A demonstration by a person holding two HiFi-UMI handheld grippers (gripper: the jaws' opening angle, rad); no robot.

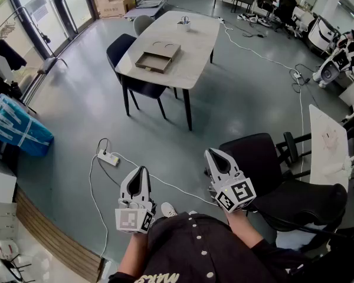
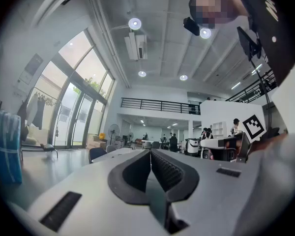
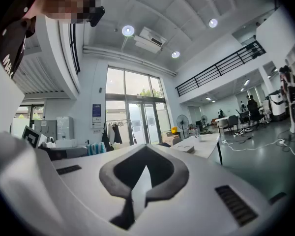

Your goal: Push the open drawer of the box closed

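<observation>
A flat brown box with its shallow drawer (image 1: 158, 58) lies on a pale table (image 1: 194, 52) across the room, far beyond both grippers. The left gripper (image 1: 143, 171) and the right gripper (image 1: 212, 153) are held close to the person's body, pointing forward, well short of the table. Each has its jaws together with nothing between them. In the left gripper view the left gripper (image 2: 150, 152) points toward the table (image 2: 119, 154). In the right gripper view the right gripper (image 3: 145, 149) sits left of the table (image 3: 204, 144), where the box (image 3: 187, 149) shows small.
A dark blue chair (image 1: 121, 47) stands at the table's left side and a cup (image 1: 184, 22) at its far end. A power strip (image 1: 108, 157) and cables lie on the grey floor. A black office chair (image 1: 271, 170) is at the right, a blue bag (image 1: 15, 128) at the left.
</observation>
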